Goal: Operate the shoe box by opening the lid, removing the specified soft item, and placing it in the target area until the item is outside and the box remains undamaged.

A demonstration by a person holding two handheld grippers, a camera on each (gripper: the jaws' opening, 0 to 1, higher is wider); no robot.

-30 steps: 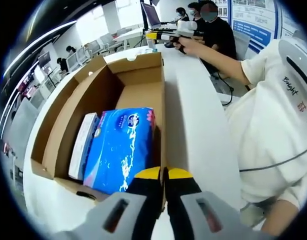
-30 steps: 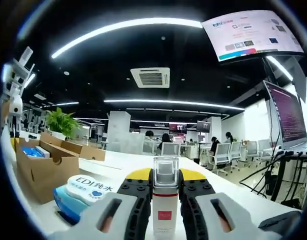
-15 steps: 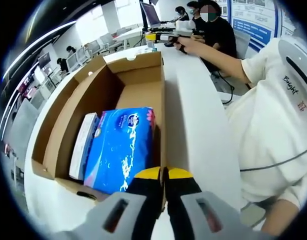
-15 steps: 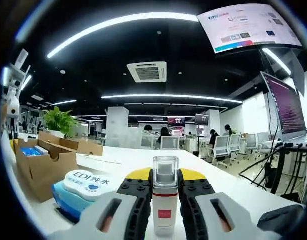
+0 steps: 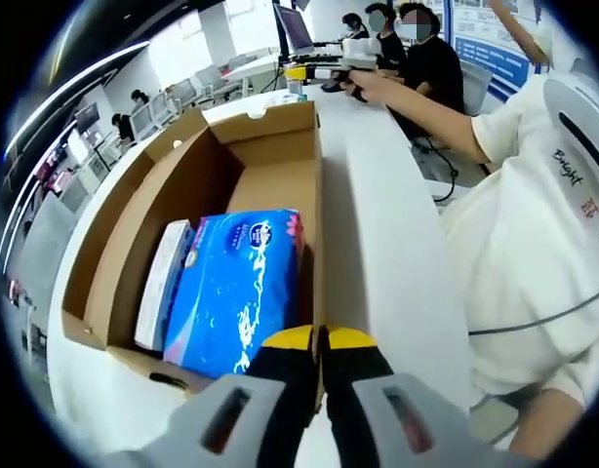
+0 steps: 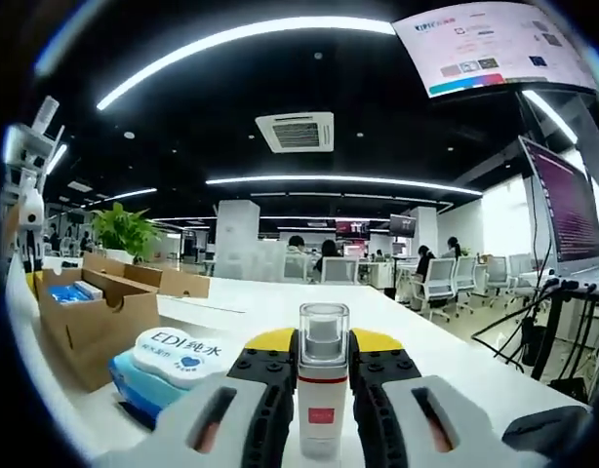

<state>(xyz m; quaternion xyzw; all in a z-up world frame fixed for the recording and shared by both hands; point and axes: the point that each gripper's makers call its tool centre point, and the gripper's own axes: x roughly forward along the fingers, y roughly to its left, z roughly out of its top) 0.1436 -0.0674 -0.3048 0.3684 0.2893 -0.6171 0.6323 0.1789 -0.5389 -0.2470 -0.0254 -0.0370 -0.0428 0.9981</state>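
Observation:
The brown cardboard shoe box (image 5: 270, 127) stands open on the white table (image 5: 387, 224). Inside lie a blue soft tissue pack (image 5: 243, 288) and a slim white box (image 5: 161, 283) on its left. My left gripper (image 5: 319, 341) is shut on the near end of the box's right wall. In the right gripper view the same box (image 6: 85, 327) sits far left, with the blue pack (image 6: 70, 292) showing over its rim. My right gripper (image 6: 323, 341) is shut on a small white bottle (image 6: 322, 400) with a clear cap and red label, held upright above the table.
A blue wet-wipes pack (image 6: 173, 361) with a white lid lies on the table between the box and my right gripper. A person in a white shirt (image 5: 534, 244) stands close on the right of the table. Seated people and a laptop (image 5: 295, 29) are at the far end.
The right gripper view has shifted slightly with the hand, the bottle still held. The left gripper and the box have not moved. A person in the background raised an arm.

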